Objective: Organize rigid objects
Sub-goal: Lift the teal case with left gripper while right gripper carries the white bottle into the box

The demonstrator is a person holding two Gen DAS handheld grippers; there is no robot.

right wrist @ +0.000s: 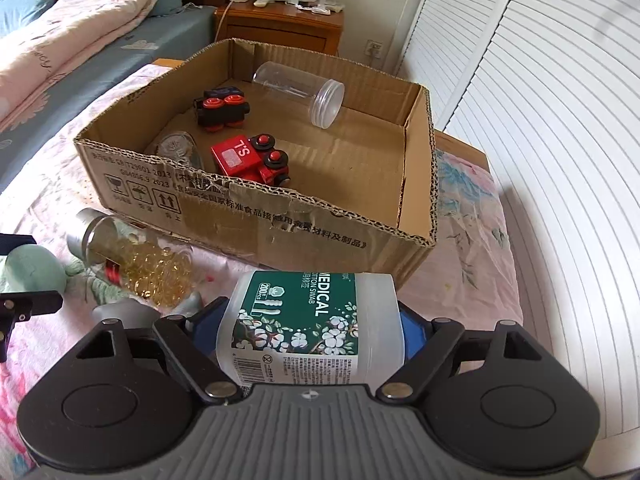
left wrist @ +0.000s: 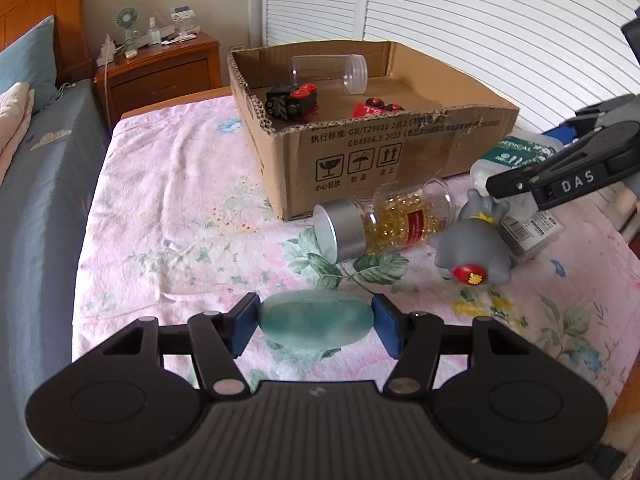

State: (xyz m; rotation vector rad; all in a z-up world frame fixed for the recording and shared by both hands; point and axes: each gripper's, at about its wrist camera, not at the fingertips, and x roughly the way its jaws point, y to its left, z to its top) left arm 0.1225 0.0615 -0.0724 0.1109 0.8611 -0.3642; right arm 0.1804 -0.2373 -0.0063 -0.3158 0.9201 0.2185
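The box [right wrist: 248,216] sits on the floral-covered bed with two toy trains [right wrist: 250,158] and a clear jar [right wrist: 298,92] already inside; in front of its near wall lie a capsule bottle [left wrist: 380,220] and a grey toy [left wrist: 474,248]. The left hand-held gripper [left wrist: 316,320] is clamped on a blurred green oval [left wrist: 316,320], and the right hand-held gripper [right wrist: 308,328] has its jaws around a swab tub [right wrist: 308,328], though pad contact is hidden. Likely next, each load must rise over the torn near wall and drop into the open floor right of the trains.
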